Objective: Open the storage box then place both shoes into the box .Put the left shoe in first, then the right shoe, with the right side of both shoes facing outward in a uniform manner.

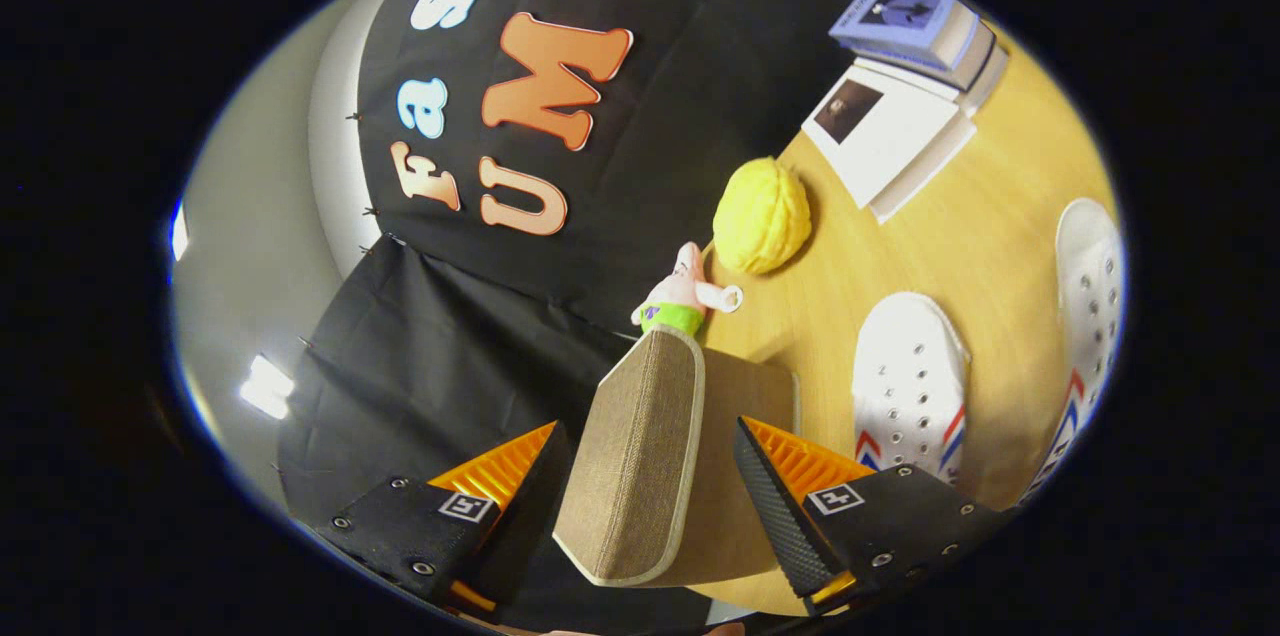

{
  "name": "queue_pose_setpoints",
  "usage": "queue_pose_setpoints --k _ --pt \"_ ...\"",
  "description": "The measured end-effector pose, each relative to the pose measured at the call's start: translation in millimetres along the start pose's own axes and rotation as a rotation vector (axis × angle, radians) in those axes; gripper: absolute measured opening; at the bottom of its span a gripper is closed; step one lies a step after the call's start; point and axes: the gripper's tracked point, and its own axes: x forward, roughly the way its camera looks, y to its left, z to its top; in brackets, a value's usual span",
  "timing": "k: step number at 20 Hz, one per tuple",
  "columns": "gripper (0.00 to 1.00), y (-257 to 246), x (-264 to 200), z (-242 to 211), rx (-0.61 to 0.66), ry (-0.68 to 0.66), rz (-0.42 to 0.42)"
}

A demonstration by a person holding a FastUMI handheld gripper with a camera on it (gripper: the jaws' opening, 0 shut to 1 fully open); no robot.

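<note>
The storage box lid [640, 476], brown fabric with pale trim, stands on edge between my fingers. My gripper [648, 426] is shut on it, one finger on each face. The rest of the box is hidden below the fingers. Two white perforated shoes with red and blue stripes lie on the wooden table [990, 246]. One shoe [910, 386] is just beyond the right finger, and the other shoe [1090, 296] lies farther out on that side. The view is strongly tilted.
A yellow walnut-shaped plush [762, 216] and a small pink toy [680, 301] with green shorts sit past the lid's far end, by the black cloth wall. A white book [890, 131] and a blue book [910, 21] lie at the table's far end.
</note>
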Motion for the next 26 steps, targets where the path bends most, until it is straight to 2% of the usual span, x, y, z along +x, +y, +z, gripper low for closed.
queue_pose_setpoints --k 3,6,13,18,20,21,22,23,24,26 --pt "0.98 -4.3 17.8 -13.7 0.039 0.071 0.025" --pt "0.98 2.5 30.5 -28.3 0.101 0.135 0.085" --pt "0.98 -3.1 43.6 -58.0 0.12 0.254 0.128" --pt "0.97 2.5 39.2 -49.5 0.169 0.236 0.173" --pt "0.93 -0.3 37.7 -47.4 0.182 0.216 0.175" --pt "0.84 -3.2 36.5 -48.6 0.194 0.218 0.17" --pt "0.8 -4.7 35.1 -49.9 0.208 0.224 0.169" --pt "0.69 -4.9 32.7 -51.1 0.218 0.235 0.168" --pt "0.65 -5.9 32.0 -53.0 0.22 0.245 0.165" --pt "0.38 -10.9 34.8 -57.6 0.208 0.249 0.13"
